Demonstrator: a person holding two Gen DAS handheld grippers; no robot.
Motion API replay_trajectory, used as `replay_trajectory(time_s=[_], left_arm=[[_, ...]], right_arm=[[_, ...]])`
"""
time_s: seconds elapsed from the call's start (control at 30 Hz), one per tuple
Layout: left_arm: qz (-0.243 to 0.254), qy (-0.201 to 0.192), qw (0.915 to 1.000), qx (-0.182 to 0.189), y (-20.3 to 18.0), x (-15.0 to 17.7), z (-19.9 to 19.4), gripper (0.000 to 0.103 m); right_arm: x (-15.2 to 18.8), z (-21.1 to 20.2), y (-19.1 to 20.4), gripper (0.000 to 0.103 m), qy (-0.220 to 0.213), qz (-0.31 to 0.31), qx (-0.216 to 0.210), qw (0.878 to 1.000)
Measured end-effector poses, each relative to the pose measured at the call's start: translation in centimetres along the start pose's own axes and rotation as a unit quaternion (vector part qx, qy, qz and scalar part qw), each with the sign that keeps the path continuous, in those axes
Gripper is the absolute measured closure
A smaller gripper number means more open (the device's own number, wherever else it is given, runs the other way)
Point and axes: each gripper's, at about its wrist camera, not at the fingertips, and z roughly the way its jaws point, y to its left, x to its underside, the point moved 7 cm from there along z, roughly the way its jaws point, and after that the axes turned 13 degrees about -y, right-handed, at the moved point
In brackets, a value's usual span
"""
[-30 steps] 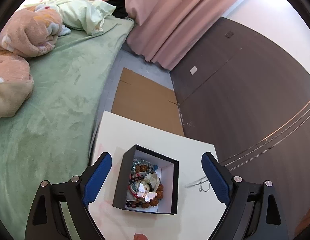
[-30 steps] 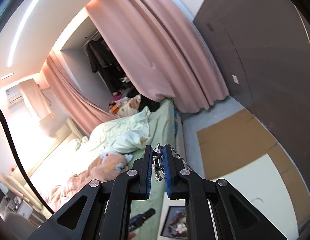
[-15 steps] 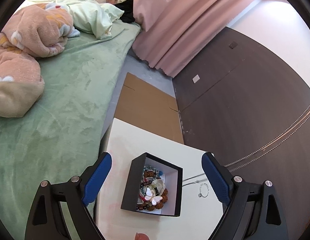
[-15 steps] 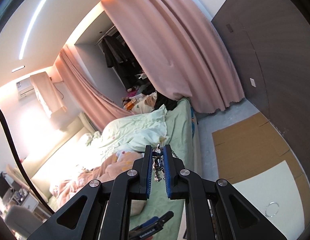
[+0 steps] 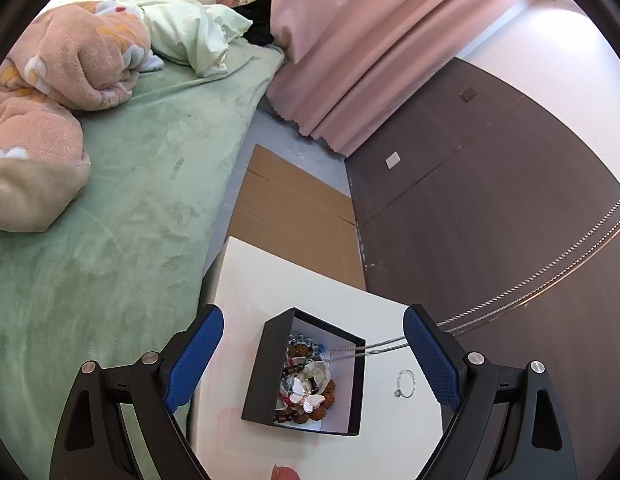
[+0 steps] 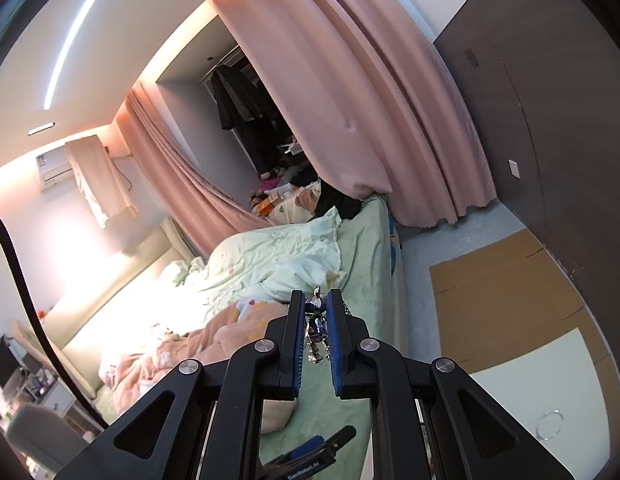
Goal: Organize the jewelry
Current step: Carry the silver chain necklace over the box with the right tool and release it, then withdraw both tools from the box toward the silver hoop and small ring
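The right gripper (image 6: 314,322) pinches a small silver pendant (image 6: 316,326) between its blue pads, held up above the table. Its chain (image 5: 530,292) runs down, and the far end drapes over the rim of the box (image 5: 269,364), which lies just ahead of the left gripper (image 5: 312,364) and between its wide-spread, empty jaws. To do this step well, I think the right hand should come down slowly over the box, so the chain coils inside among the beads (image 5: 305,384) and does not catch on the edge. A ring (image 5: 406,383) lies on the white table (image 5: 261,280), just inside the left gripper's right finger. Beyond the table are flat cardboard (image 5: 285,204), a green bed (image 5: 129,184) to the left, pink curtains (image 5: 370,52) and a dark wall (image 5: 490,200).
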Motion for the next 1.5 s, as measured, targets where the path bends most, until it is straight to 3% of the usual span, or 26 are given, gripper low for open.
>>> replay_trajectory(time_s=[0.6,0.73,0.8,1.23,1.33,1.43,1.5], left_arm=[[0.008,0.006,0.9999,-0.011,0.0,0.5,0.9,0.011],[0.011,0.009,0.9998,-0.014,0.0,0.7,1.1,0.011],[0.015,0.01,0.9997,-0.016,-0.1,0.8,1.1,0.011],[0.025,0.013,0.9992,-0.029,0.1,1.1,1.8,0.011],[0.038,0.017,0.9987,-0.029,-0.4,1.7,2.2,0.011],[0.05,0.023,0.9982,-0.024,-1.4,2.4,2.7,0.011],[0.054,0.026,0.998,-0.019,-2.2,2.9,3.0,0.011]], right_arm=[[2.9,0.9,-3.7,0.091,0.022,0.031,0.006,0.999],[5.3,1.9,-5.0,0.091,0.047,0.042,0.011,0.998],[6.6,2.4,-5.9,0.097,0.058,0.047,0.016,0.997],[14.3,4.0,-11.6,0.097,0.125,0.081,0.037,0.988],[15.3,3.3,-13.4,0.096,0.138,0.078,0.062,0.985],[16.3,1.8,-16.8,0.089,0.157,0.097,0.102,0.978],[16.3,0.6,-19.1,0.065,0.16,0.113,0.128,0.972]])
